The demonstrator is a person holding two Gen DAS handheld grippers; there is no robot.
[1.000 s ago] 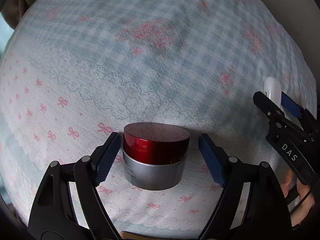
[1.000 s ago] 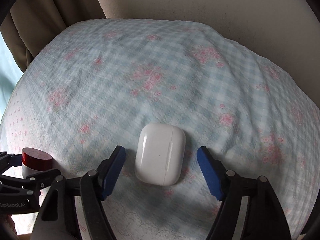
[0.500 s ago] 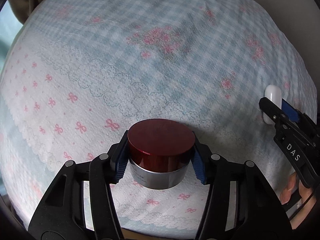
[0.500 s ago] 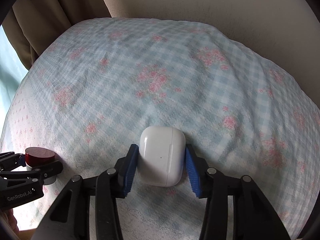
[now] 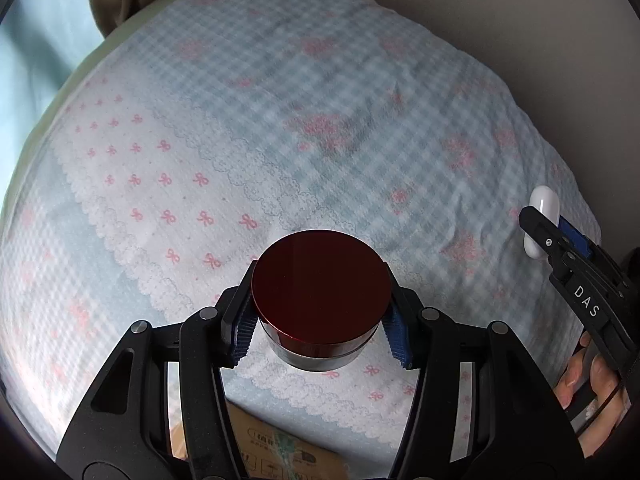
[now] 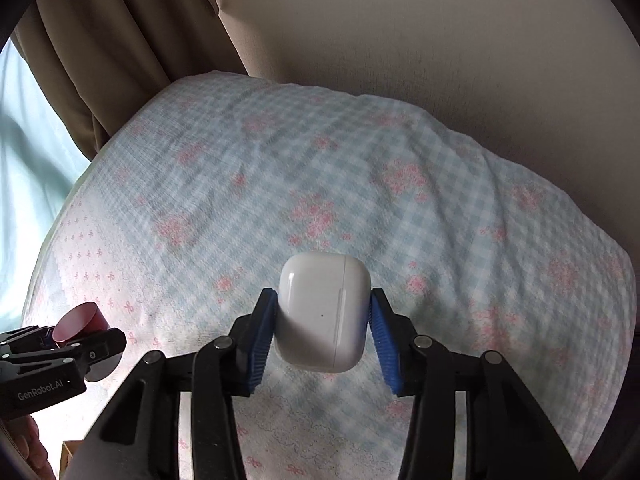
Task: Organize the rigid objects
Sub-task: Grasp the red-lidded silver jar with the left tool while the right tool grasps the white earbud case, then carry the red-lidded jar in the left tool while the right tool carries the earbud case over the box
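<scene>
My left gripper [image 5: 320, 330] is shut on a round jar with a dark red lid [image 5: 320, 288] and holds it lifted above the bed. My right gripper [image 6: 323, 338] is shut on a white earbud case [image 6: 323, 312], also lifted off the cloth. In the left wrist view the right gripper [image 5: 560, 236] with the white case [image 5: 540, 204] shows at the right edge. In the right wrist view the left gripper [image 6: 76, 344] with the red jar [image 6: 80, 320] shows at the lower left.
A blue-and-white checked bedspread [image 5: 320, 120] with pink flowers and bows covers the bed. A beige wall [image 6: 440, 40] stands behind and a brown curtain [image 6: 120, 60] hangs at the left. A cardboard box [image 5: 280, 452] lies below the bed's near edge.
Both grippers closed on their objects, the left on the red jar and the right on the white case, and then lifted them up off the bedspread.
</scene>
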